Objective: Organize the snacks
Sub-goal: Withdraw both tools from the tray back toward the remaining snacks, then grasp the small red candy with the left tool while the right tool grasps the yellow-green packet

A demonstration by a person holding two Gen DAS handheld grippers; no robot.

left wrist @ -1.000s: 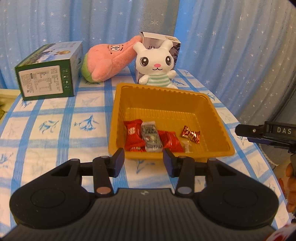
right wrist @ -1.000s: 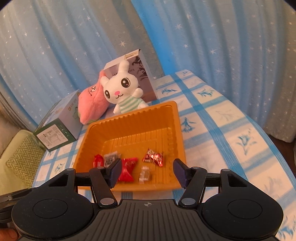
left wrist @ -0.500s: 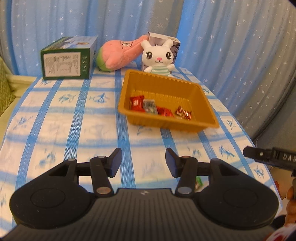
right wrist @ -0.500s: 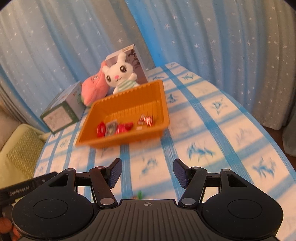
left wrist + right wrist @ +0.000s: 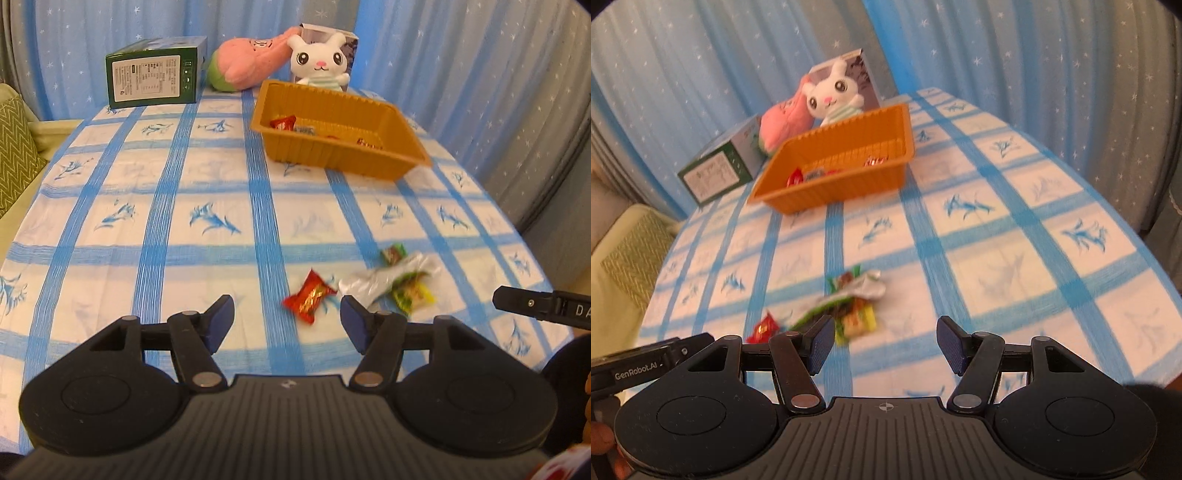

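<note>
Both grippers now back from orange tray; loose snacks lie on near surface. Left gripper fingers opening, empty, red candy ahead. Right gripper fingers spread, empty.

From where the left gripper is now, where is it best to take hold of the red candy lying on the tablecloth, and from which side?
Grip the red candy across its plump middle, not the flat twisted ends. It lies flat and slanted on the tablecloth, apart from the silver wrapper, so coming down from above with the left gripper, whose jaws are opening and empty, turned to span its narrow width, looks best.
</note>
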